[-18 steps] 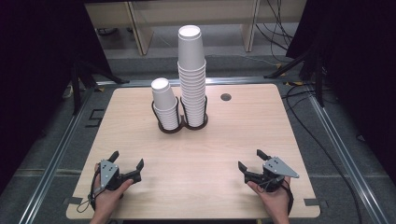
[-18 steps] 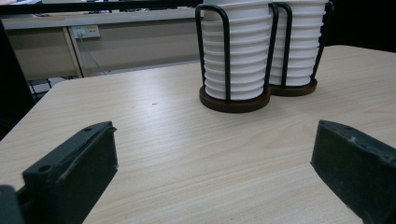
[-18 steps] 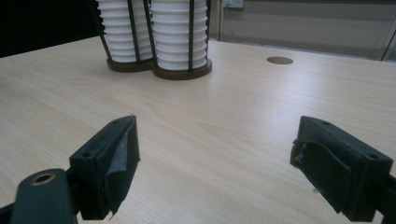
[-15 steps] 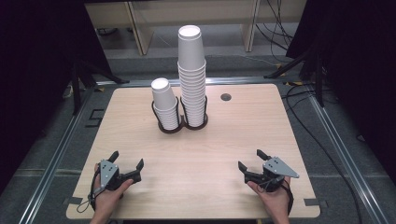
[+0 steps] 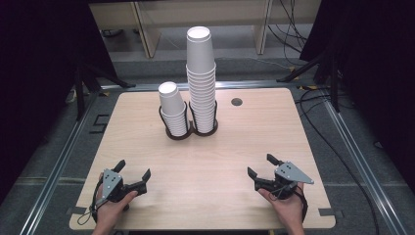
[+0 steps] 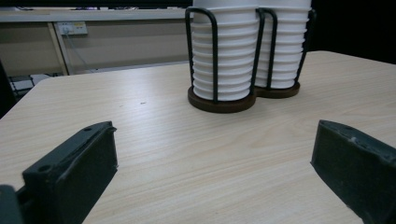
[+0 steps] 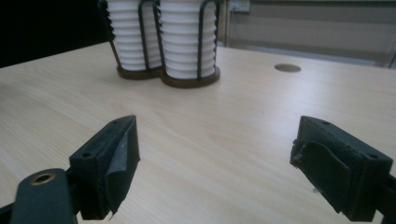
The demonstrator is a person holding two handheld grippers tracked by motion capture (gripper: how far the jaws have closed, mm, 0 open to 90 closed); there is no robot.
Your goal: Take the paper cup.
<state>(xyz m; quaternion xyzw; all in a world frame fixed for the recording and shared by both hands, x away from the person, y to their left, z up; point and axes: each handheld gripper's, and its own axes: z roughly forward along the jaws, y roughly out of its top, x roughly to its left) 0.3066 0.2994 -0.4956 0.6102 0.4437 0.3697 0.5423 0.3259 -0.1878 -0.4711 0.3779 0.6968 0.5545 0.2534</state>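
Looking down from the high view, I see the worktop (image 5: pixel 147 132) with both grippers resting at its near edge, well apart from each other. My left gripper (image 5: pixel 133 175) sits at the near left, a hand (image 5: pixel 111 211) wrapped around its rear. My right gripper (image 5: pixel 262 166) sits at the near right, also held by a hand (image 5: pixel 286 208), with its grey plate on top. Both sets of jaws are spread wide with nothing between them; the two gripper views confirm bare wood in each gap.

The cups stand toward the far middle of the worktop, well apart from both grippers. They sit in a black wire holder (image 5: pixel 178 134) with two round bays side by side on a dark base. The left bay carries the short stack (image 5: pixel 171 105), which leans slightly to the left. The right bay carries the tall stack (image 5: pixel 201 73), upright and rising well above the holder's wires. The two stacks stand just beside each other.

In the left gripper view the holder (image 6: pixel 219 103) is ahead and slightly right of centre. In the right gripper view the holder (image 7: pixel 187 81) is ahead and to the left. A small round hole (image 5: pixel 237 102) lies in the worktop just right of the holder.
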